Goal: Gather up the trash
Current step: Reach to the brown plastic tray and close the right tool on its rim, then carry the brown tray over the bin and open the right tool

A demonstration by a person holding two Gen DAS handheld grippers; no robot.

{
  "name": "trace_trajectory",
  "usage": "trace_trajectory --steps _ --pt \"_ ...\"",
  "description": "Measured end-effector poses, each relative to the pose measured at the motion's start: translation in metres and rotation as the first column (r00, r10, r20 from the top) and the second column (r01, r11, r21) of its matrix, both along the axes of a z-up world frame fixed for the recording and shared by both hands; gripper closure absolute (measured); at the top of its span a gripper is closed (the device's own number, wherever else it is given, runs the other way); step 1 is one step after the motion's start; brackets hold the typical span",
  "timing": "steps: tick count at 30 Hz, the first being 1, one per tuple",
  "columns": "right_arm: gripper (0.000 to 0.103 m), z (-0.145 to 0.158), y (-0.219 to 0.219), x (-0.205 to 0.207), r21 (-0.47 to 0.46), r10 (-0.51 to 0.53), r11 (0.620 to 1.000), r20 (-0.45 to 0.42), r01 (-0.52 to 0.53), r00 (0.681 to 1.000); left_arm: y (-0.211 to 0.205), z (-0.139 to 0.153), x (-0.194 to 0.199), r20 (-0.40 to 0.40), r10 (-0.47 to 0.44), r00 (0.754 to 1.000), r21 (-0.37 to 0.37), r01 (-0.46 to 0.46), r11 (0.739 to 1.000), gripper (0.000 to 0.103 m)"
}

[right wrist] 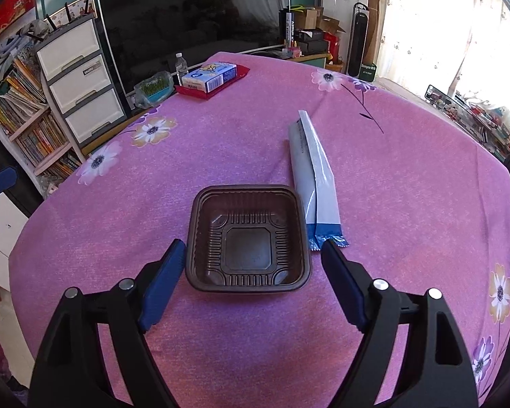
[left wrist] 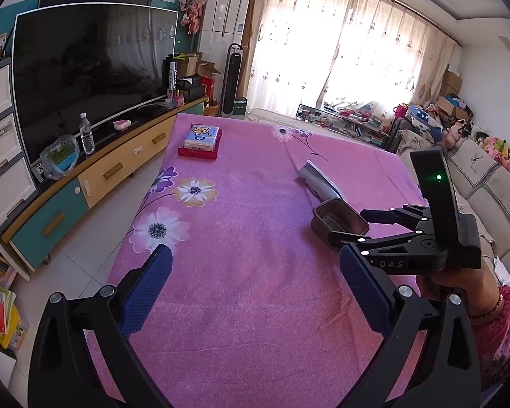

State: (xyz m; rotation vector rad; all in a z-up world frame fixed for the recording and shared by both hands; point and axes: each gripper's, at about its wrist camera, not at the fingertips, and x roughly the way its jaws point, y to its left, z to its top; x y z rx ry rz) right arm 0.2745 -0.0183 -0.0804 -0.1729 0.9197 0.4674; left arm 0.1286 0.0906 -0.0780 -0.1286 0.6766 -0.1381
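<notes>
— Right, where's the right gripper (right wrist: 251, 268)?
— Low over the pink flowered desk (right wrist: 408, 183), jaws spread wide on either side of the brown plastic tray (right wrist: 249, 239). Nothing is gripped; the blue pads stand just off its near corners.
— And the tray itself?
— Upright on the cloth, with a white and blue wrapper (right wrist: 314, 176) lying along its right side, just beside it.
— Left gripper (left wrist: 255, 292)?
— Open too, holding nothing, over bare cloth at the near end.
— Anything further back?
— A tissue box (left wrist: 201, 137) on a red tray (left wrist: 198, 153), at the far left of the desk.
</notes>
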Motion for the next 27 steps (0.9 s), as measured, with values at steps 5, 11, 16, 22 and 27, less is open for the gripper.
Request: trace_trajectory --steps 5,11,16,22,27 --pt "0.028 -0.003 0.006 0.002 -0.016 0.003 1.0 0.001 -0.003 1.0 0.0 -0.004 0.001 -0.01 0.0 1.0 -0.006 0.0 1.0 0.006" --pt "0.037 -0.001 0.008 -0.001 -0.007 0.004 1.0 -0.004 -0.004 1.0 -0.003 -0.005 -0.001 -0.016 -0.005 1.0 -0.005 0.005 1.0 0.006" --pt "0.037 0.014 0.002 -0.019 0.017 0.003 1.0 0.038 -0.004 0.999 -0.007 -0.008 0.0 -0.021 -0.011 1.0 -0.004 0.011 1.0 0.006" --pt "0.037 0.027 -0.018 -0.036 0.031 -0.024 0.999 0.068 0.022 0.997 -0.019 -0.009 0.004 -0.032 -0.037 0.999 0.0 0.037 0.999 0.006" --pt "0.036 0.031 -0.048 -0.049 0.06 -0.067 0.996 0.077 0.062 0.995 -0.036 -0.009 0.009 -0.039 -0.063 0.997 0.018 0.064 0.998 0.006"
